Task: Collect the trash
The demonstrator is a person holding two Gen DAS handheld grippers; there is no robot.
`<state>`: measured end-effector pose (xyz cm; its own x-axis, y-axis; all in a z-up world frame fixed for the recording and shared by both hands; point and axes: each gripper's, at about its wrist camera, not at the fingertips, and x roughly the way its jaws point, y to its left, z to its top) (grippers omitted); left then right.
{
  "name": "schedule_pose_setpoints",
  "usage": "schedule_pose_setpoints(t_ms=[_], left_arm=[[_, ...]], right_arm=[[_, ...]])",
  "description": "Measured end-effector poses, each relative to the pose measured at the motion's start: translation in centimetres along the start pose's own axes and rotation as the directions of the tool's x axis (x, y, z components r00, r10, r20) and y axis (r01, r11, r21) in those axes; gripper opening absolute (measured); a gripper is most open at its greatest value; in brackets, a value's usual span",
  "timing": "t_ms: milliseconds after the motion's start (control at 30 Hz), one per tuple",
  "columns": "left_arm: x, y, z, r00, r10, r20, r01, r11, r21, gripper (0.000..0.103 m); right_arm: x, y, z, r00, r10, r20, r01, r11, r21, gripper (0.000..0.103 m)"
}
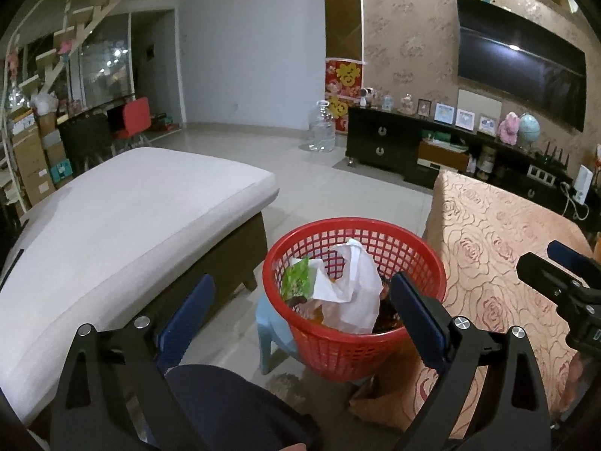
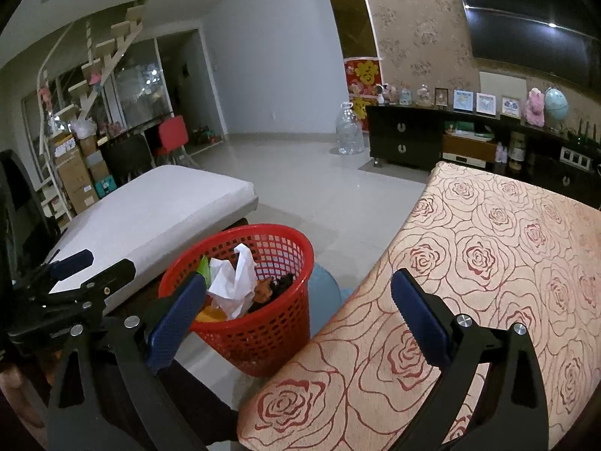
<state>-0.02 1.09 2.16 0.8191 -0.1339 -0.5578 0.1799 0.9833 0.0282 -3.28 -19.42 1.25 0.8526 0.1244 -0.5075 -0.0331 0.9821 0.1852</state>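
Both tools are up and wide open right now, nothing between the fingers of either one. Left tool [image 1: 300,319] hangs over the red mesh basket [image 1: 355,353], which sits dead ahead and slightly below it, perched on a pale blue plastic stool [image 1: 272,332] on the tiled floor. Right tool [image 2: 296,319] is over the near edge of the rose-patterned desk [image 2: 488,263], and from there the basket [image 2: 263,334] lies off to its left and lower down.

Trash is already in there: a crumpled white plastic bag [image 1: 357,293] sticking up past the rim, a green snack wrapper [image 1: 296,278] tucked against the left wall, something orange and something dark underneath, too jumbled to name. Basket looks close to full.

So here's the key relation: the basket is straight in front of the left tool and between its open fingers in the view, while the right tool has to swing leftward across the desk edge to reach it. Left is the nearer one, I'd say. The desk top in view shows no loose litter, and neither does the white cushioned bench [image 1: 124,218] to the left. A brown paper piece [image 1: 379,394] lies low beside the basket's base, against the desk cloth; whether that is trash I can't tell.
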Motion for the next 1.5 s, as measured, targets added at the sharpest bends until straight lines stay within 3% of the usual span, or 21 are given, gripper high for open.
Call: schedule_pose_setpoints(t_ms=[1500], left_arm=[[0.3, -0.25, -0.43, 1.0, 0.019, -0.019, -0.019, 1.0, 0.008, 0.091]], right_arm=[[0.39, 0.3, -0.6, 1.0, -0.005, -0.03, 0.005, 1.0, 0.0, 0.096]])
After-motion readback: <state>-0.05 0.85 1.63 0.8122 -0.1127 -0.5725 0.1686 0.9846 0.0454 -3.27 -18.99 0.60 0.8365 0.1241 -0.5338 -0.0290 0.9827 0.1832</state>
